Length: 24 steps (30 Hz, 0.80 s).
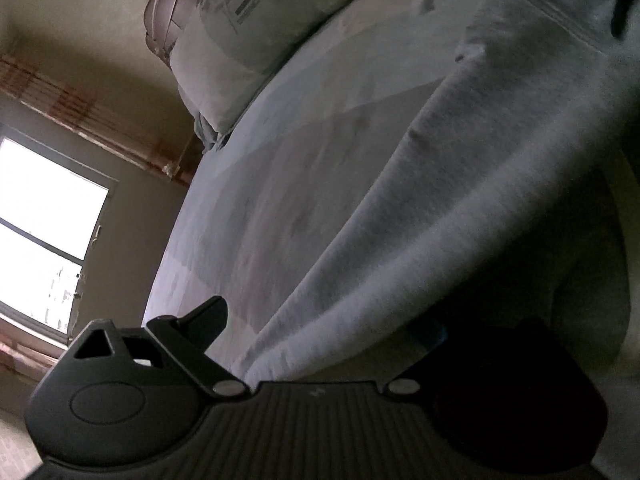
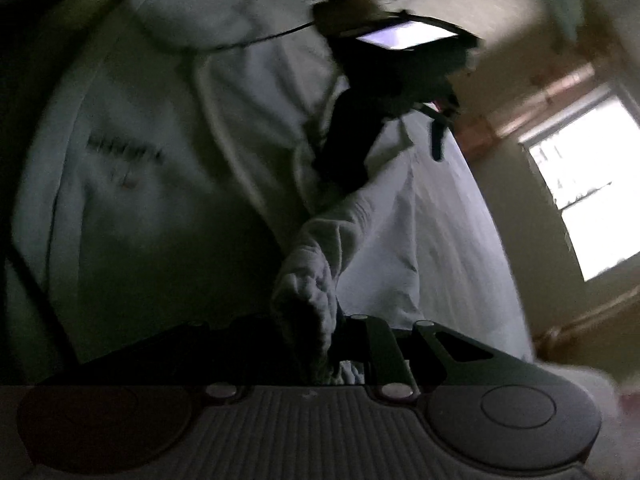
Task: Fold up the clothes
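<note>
Sweatshirt (image 1: 460, 200) fabric, pale grey, is held lifted above the bed (image 1: 280, 160): its cuff (image 2: 312, 300) is pinched in the closed right tongs (image 2: 344, 344), another part gathered at the left tongs (image 1: 328, 344), whose closure cannot be told. A fold seems underway; laying flat would follow. Dark chest lettering (image 2: 124, 152) is blurred, unreadable.

One grey sweatshirt (image 1: 460, 184), one pillow (image 1: 256, 40), one window (image 1: 44, 232), two tongs (image 1: 320, 332).
</note>
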{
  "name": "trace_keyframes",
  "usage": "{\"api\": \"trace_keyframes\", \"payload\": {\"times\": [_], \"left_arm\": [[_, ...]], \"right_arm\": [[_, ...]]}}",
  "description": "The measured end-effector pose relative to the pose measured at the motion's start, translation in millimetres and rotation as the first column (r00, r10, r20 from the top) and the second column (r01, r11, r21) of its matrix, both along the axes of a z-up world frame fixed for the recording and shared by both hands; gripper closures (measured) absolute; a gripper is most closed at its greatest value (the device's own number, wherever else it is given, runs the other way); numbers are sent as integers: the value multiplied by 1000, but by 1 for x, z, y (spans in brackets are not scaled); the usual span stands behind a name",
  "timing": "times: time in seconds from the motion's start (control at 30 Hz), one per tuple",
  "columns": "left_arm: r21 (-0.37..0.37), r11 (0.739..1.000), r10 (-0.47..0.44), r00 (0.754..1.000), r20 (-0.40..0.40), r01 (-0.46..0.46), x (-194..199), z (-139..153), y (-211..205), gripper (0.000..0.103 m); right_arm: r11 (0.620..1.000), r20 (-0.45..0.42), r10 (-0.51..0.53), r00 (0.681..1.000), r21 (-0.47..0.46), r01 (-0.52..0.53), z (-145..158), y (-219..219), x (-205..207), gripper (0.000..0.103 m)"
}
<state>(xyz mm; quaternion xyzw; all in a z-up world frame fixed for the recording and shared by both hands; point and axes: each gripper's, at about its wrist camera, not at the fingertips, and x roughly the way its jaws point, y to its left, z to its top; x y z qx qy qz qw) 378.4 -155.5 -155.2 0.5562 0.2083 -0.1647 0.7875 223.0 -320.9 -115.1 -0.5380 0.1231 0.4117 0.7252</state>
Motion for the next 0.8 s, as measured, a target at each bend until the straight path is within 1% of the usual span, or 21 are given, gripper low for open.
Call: {"api": "trace_keyframes", "payload": {"times": [0.13, 0.27, 0.33, 0.47, 0.5, 0.63, 0.67, 0.73, 0.77, 0.8], "left_arm": [[87, 993, -76, 997, 14, 75, 0, -2, 0, 8], [180, 973, -153, 988, 22, 147, 2, -5, 1, 10], [262, 949, -188, 982, 23, 175, 9, -12, 2, 11], [392, 896, -239, 971, 24, 211, 21, -31, 5, 14], [391, 895, -241, 970, 18, 215, 26, -35, 6, 15], [344, 918, -210, 978, 1, 197, 27, -32, 8, 13], [342, 919, -211, 977, 7, 196, 27, -32, 8, 13], [347, 916, -218, 976, 15, 199, 19, -34, 10, 17], [353, 912, -227, 974, 7, 210, 16, -36, 10, 25], [359, 907, -237, 972, 0, 221, 13, -38, 11, 37]], "right_arm": [[999, -49, -24, 998, 48, 26, 6, -2, 7, 84], [992, -119, -48, 992, 112, 61, 16, -7, 16, 84], [987, -147, -57, 987, 139, 77, 20, -10, 20, 84], [980, -190, -67, 980, 172, 100, 23, -12, 22, 84], [978, -198, -69, 978, 180, 105, 24, -12, 23, 84], [973, -221, -76, 972, 198, 121, 24, -14, 24, 84], [972, -226, -78, 971, 201, 125, 24, -15, 24, 84], [969, -237, -83, 968, 208, 134, 25, -16, 24, 84], [967, -242, -86, 967, 212, 139, 26, -17, 25, 84], [966, -247, -88, 965, 216, 144, 27, -18, 25, 84]]}}
